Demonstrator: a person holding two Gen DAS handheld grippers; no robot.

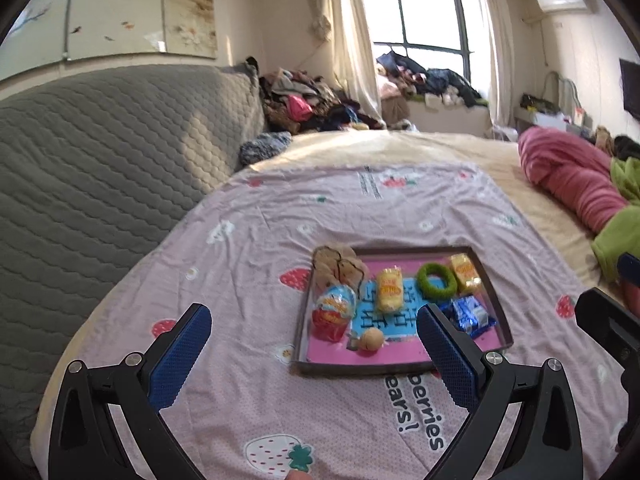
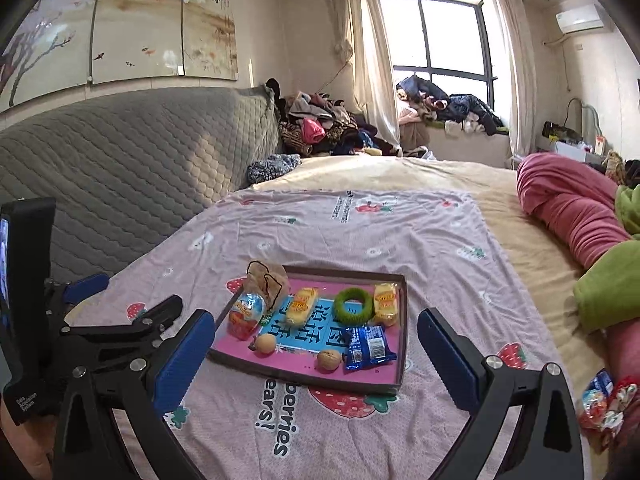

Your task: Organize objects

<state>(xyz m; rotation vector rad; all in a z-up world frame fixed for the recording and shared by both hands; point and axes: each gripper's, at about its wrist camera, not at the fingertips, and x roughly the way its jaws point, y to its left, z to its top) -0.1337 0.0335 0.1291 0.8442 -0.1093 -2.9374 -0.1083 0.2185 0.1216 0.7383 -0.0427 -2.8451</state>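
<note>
A dark tray (image 1: 502, 322) (image 2: 403, 320) with a pink and blue liner lies on the pink strawberry sheet. In it are a red and blue egg packet (image 1: 334, 314) (image 2: 245, 314), two yellow snack packs (image 1: 389, 290) (image 2: 386, 304), a green ring (image 1: 436, 280) (image 2: 354, 306), a blue wrapper (image 1: 470, 316) (image 2: 368, 348), a brown paper bag (image 1: 336, 266) (image 2: 268, 280) and round nuts (image 1: 372, 339) (image 2: 329, 359). My left gripper (image 1: 314, 352) is open and empty, short of the tray. My right gripper (image 2: 316, 354) is open and empty, near the tray's front edge.
A grey quilted headboard (image 1: 100, 168) (image 2: 120, 160) rises on the left. Pink and green bedding (image 1: 580, 184) (image 2: 576, 208) lies on the right. Clothes (image 1: 312, 104) are piled at the back. A snack packet (image 2: 604, 404) sits at the right edge. The left gripper's body (image 2: 120, 340) shows at left.
</note>
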